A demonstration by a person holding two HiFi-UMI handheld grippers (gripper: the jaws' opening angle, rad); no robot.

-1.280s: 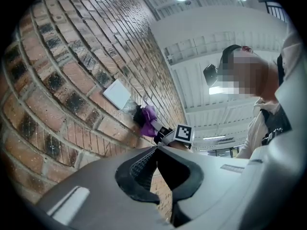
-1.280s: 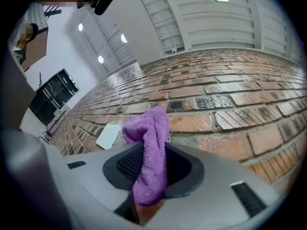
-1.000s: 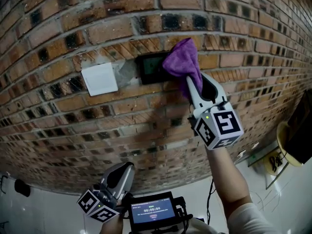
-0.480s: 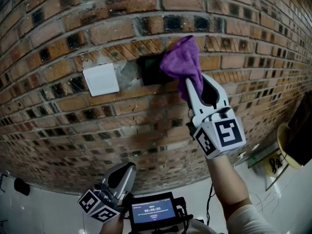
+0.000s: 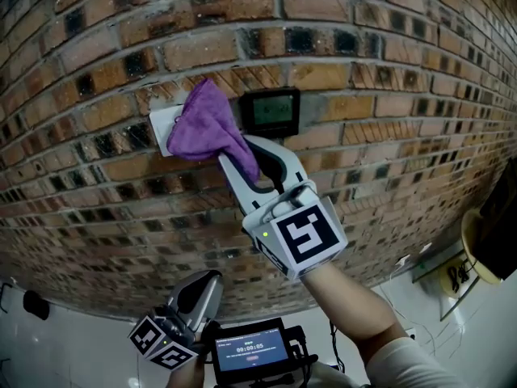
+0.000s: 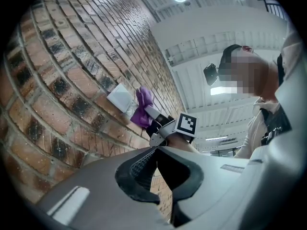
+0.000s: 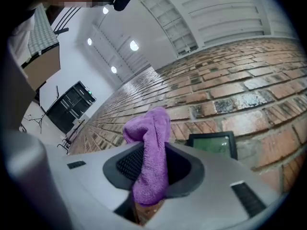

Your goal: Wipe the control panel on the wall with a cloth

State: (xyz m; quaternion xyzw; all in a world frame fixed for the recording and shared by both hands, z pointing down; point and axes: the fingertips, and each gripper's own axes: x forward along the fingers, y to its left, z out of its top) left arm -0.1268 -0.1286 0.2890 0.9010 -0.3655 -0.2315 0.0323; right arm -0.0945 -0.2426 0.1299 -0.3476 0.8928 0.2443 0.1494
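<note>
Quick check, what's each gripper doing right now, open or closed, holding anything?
Left gripper: closed, fingers together, holding nothing.
Right gripper: closed on the purple cloth.

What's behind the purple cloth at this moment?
A white wall plate: only its left part shows past the purple cloth, and the rest is covered. The dark control panel sits uncovered to the cloth's right.

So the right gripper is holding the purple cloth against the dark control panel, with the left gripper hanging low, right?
Not quite. The right gripper holds the purple cloth against the white plate left of the control panel, which sits uncovered; the head view shows it. The left gripper does hang low.
</note>
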